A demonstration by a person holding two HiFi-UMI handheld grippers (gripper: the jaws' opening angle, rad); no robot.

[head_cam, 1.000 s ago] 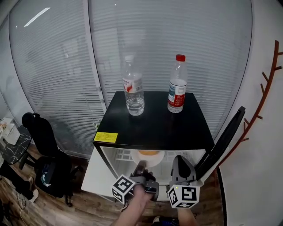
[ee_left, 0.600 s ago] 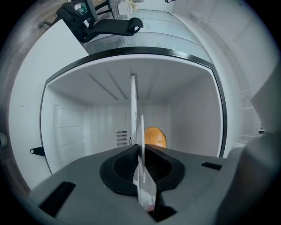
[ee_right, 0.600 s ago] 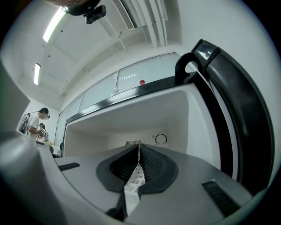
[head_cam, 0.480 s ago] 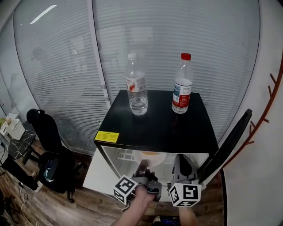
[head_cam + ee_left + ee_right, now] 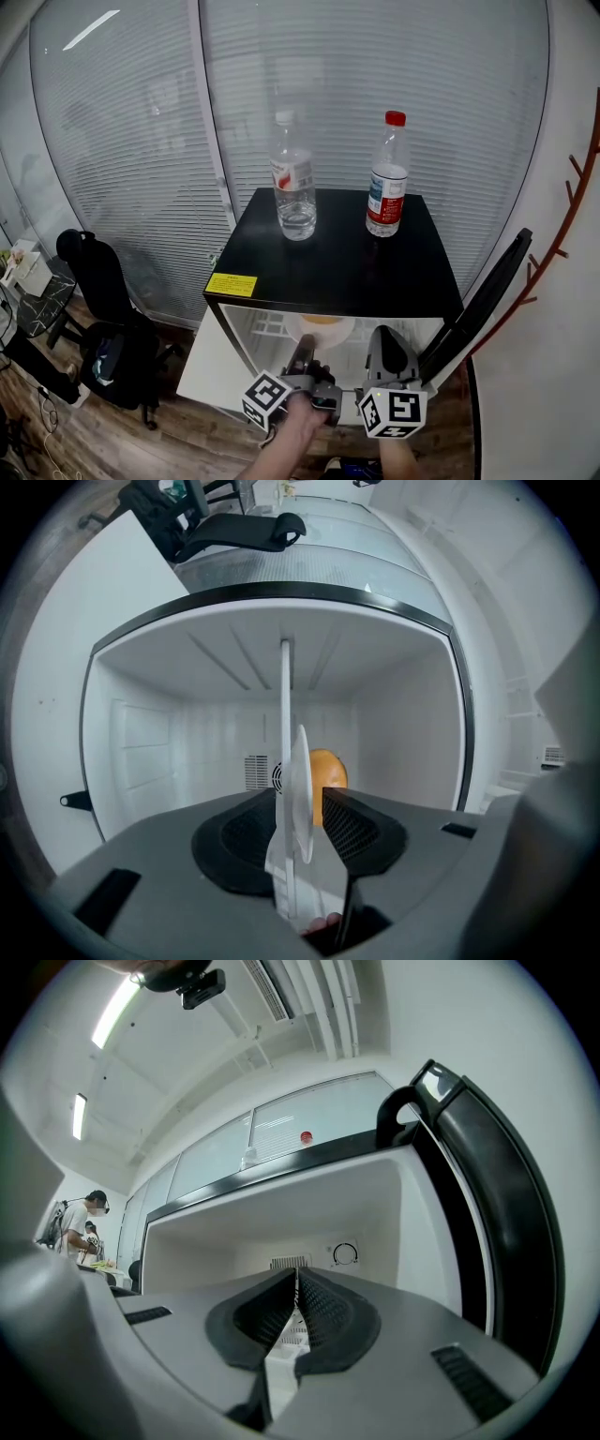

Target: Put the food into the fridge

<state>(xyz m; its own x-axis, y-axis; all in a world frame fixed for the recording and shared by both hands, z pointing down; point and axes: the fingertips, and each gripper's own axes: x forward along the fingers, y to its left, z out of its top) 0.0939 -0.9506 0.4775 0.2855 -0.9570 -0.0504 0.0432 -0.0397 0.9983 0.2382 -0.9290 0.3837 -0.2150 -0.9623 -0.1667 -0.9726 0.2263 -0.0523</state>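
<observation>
Two jaws of the left gripper (image 5: 300,797) are opening around the plate (image 5: 301,761) inside the fridge (image 5: 141,752). Right gripper (image 5: 294,1283) is closed, empty.

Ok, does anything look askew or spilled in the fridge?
Nothing stands out. The plate with the orange lies flat on the fridge shelf, nothing spilled; the left gripper is opening its jaws around the rim.

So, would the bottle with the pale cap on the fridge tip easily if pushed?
Probably: the bottle is tall and narrow and seems nearly empty, so it looks light and top-heavy. Its clear plastic is likely thin and could dent if squeezed hard.
</observation>
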